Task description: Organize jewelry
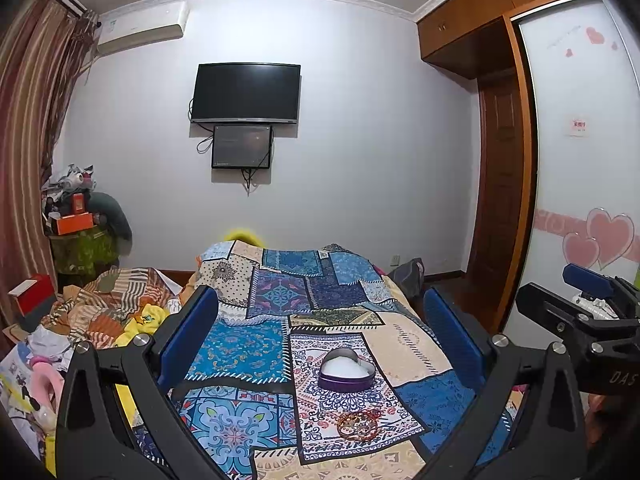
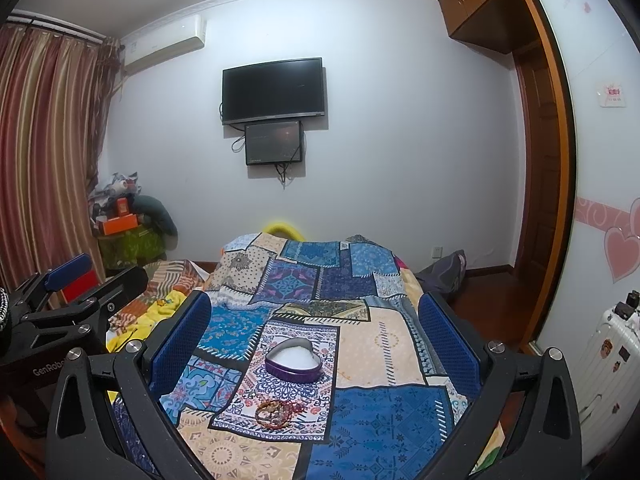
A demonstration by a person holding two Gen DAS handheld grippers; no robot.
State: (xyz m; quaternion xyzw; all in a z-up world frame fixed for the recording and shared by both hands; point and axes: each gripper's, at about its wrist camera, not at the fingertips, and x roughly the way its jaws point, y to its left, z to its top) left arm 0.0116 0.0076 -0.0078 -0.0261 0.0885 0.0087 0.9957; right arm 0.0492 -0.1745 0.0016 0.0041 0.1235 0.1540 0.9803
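A purple heart-shaped box (image 1: pixel 347 371) with a white lining sits open on the patchwork bedspread (image 1: pixel 280 292); it also shows in the right wrist view (image 2: pixel 293 362). A pile of beaded bracelets (image 1: pixel 357 424) lies just in front of it, also seen in the right wrist view (image 2: pixel 276 412). My left gripper (image 1: pixel 320 332) is open and empty, held above the bed with box and bracelets between its blue fingers. My right gripper (image 2: pixel 314 332) is open and empty too, held alongside; it shows at the right of the left wrist view (image 1: pixel 592 296).
Crumpled clothes and blankets (image 1: pixel 116 308) lie on the bed's left side. A cluttered stand with an orange box (image 1: pixel 74 222) is in the far left corner. A wooden wardrobe (image 1: pixel 500 160) and a white suitcase (image 2: pixel 608 352) stand on the right. A TV (image 1: pixel 246 94) hangs on the far wall.
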